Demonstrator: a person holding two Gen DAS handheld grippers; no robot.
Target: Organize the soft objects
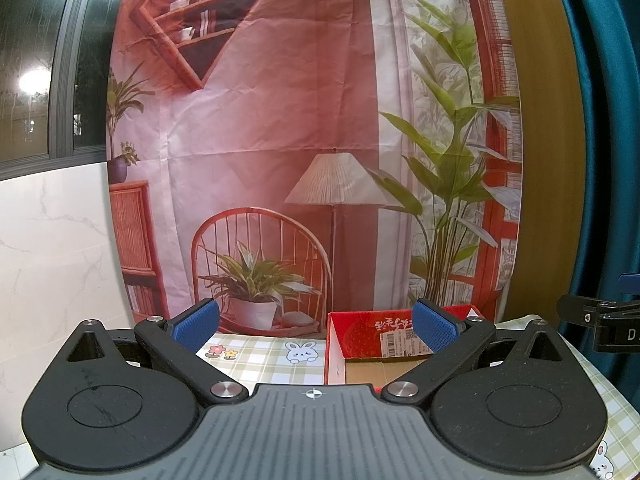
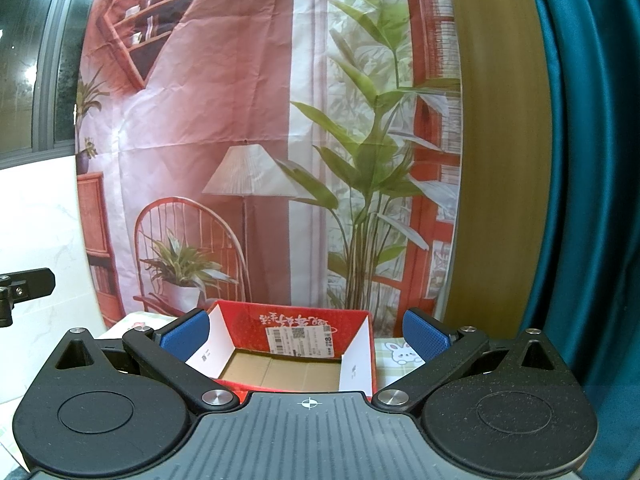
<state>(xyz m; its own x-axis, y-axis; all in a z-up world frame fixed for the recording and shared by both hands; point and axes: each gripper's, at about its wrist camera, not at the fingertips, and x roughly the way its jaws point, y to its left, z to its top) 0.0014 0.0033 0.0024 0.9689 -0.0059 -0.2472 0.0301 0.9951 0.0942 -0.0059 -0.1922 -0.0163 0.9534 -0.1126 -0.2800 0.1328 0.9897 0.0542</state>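
The left gripper [image 1: 316,326] hangs with jaws spread wide, nothing between its blue pads [image 1: 197,325]. Beyond lies a checked cloth [image 1: 264,354] — and a red box [image 1: 362,344], open-topped, just behind the right pad.

printed backdrop [image 1: 280,120] | teal curtain [image 2: 592,160] | checked tablecloth [image 1: 264,356], possibly vinyl

Both wrist views toward red box [image 1: 400,332]
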